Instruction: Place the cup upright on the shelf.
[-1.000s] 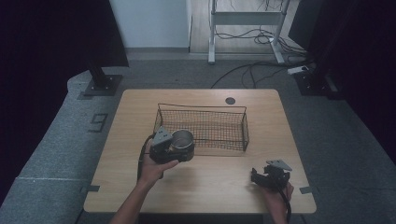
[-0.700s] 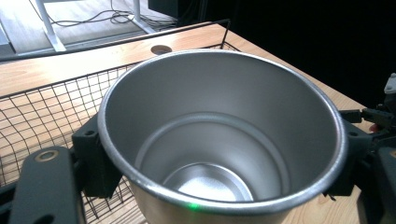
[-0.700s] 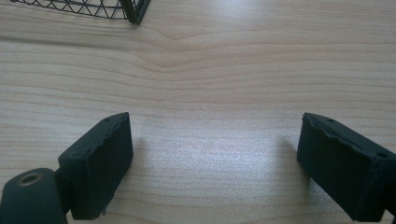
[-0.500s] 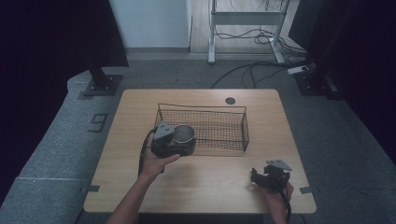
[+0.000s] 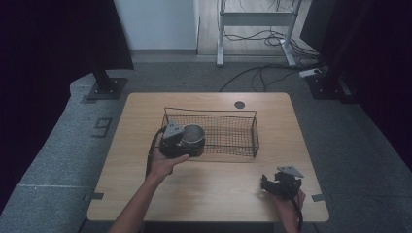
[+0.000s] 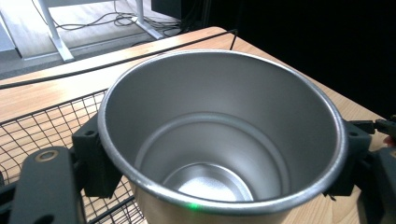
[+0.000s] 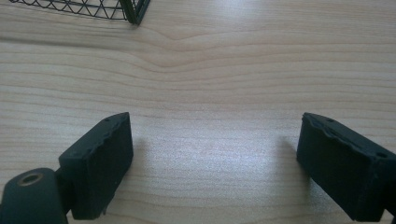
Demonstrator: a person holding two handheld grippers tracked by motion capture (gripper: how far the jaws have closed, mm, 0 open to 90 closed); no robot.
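A shiny steel cup (image 6: 224, 140) sits upright between the jaws of my left gripper (image 6: 219, 154), which is shut on its sides. In the high view that left gripper (image 5: 187, 141) holds the steel cup (image 5: 193, 134) over the left end of the black wire basket (image 5: 228, 131). My right gripper (image 5: 272, 184) rests low on the table near the front right corner. Seen in its own view, the right gripper (image 7: 215, 163) is open, with bare wood between its jaws.
The wooden table (image 5: 141, 126) has a round cable hole (image 5: 239, 104) at the back. The basket's corner (image 7: 133, 11) shows at the top of the right gripper view. Cables and a desk frame (image 5: 257, 19) lie on the floor behind.
My left gripper carried the cup up and slightly toward the back, from the basket's front left edge to over its left end. The right gripper stayed put.
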